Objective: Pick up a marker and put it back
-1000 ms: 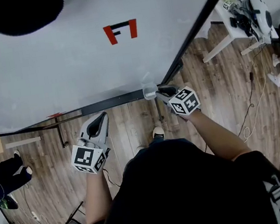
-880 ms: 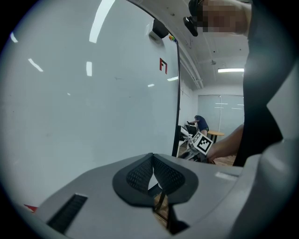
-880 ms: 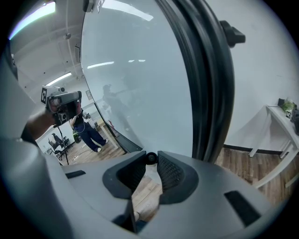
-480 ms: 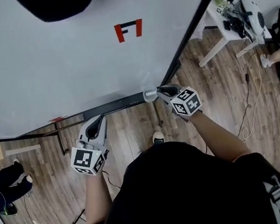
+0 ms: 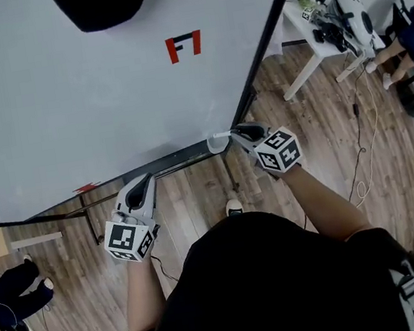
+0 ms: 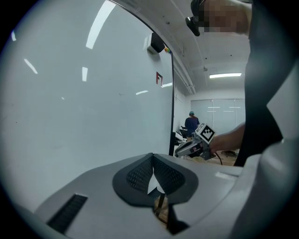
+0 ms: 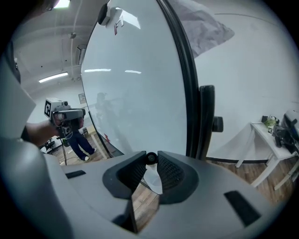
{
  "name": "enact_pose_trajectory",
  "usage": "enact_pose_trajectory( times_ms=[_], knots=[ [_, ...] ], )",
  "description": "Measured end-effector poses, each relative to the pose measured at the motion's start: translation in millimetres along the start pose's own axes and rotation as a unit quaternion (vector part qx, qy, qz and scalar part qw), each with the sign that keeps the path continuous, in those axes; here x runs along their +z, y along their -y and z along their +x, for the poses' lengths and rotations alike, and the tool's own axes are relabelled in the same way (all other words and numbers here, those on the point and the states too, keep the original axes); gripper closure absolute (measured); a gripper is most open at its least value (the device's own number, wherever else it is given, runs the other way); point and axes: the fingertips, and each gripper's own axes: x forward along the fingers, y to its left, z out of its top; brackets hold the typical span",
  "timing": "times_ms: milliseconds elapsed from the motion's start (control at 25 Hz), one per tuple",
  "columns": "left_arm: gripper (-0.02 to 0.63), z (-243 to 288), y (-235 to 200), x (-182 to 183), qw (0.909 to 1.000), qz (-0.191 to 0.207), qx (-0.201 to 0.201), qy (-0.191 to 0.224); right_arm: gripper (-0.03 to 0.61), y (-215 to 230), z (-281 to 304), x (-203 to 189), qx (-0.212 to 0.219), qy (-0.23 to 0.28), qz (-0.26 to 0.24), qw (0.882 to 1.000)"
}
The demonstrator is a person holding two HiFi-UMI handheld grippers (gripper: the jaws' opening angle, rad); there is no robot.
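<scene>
Both point toward the whiteboard (image 5: 66, 113): right claw (image 5: 235, 134) close, pinching the marker (image 7: 150, 158); left claw (image 5: 147, 180) farther back, clenched empty.

A large dark-framed whiteboard (image 5: 65, 105) dominated the room. Wood-plank floor (image 5: 325, 126) spread beneath it. Past its right edge, a white table (image 7: 264, 132) stood against a white wall (image 7: 243, 70). Strip lights (image 6: 225, 75) glowed on the ceiling beyond it.
</scene>
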Motion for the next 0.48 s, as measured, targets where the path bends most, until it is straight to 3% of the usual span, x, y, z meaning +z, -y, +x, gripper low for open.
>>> enact_pose_trajectory(
  times_ms=[480],
  knots=[
    [0.601,-5,11,12,0.9991,0.021,-0.034,0.012,0.509,-15,-56,15,-0.044,0.038,0.005,0.998]
  ],
)
